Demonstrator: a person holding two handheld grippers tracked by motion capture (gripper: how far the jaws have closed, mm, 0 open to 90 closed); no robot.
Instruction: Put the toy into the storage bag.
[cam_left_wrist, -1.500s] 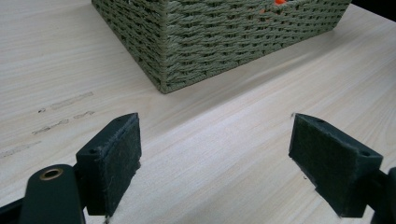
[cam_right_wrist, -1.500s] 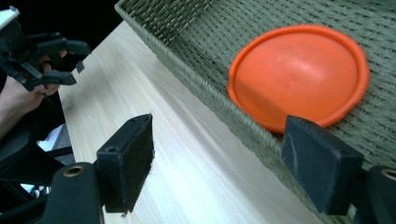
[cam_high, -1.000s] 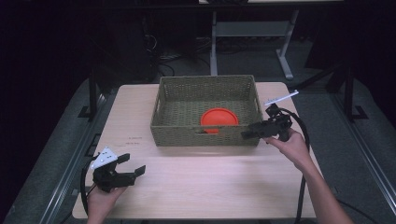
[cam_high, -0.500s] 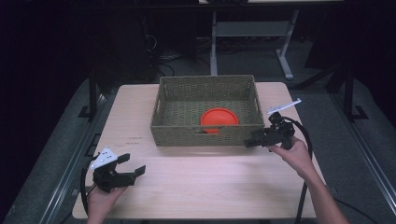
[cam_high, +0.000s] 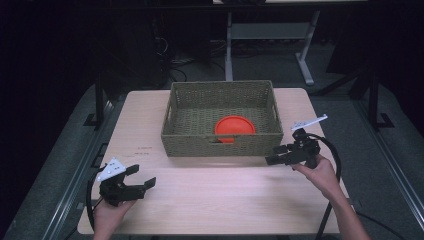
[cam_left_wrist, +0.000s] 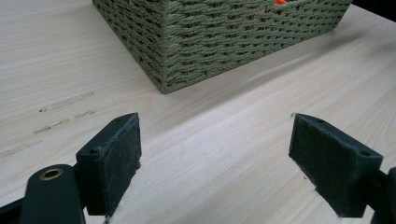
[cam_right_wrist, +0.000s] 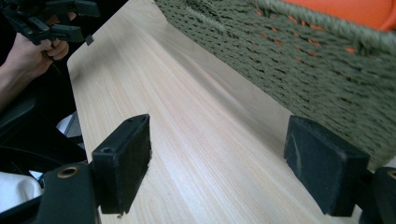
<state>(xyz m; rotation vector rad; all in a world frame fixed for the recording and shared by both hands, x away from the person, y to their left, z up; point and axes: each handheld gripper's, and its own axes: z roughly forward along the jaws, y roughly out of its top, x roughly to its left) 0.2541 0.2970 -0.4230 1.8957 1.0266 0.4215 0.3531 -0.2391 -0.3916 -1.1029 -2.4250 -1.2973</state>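
The table carries one big thing, the basket, set toward its far edge so the near half stays free for the hands. Inside it, by the front wall, lies an orange disc — just beyond and to the left of the right claw, over the rim. That claw is low beside the basket's front right corner, jaws spread and empty, probably clear of a finished drop (a guess). The left claw waits well off the basket's near left corner, low over bare wood, also wide open, holding nothing — parked out of the way.
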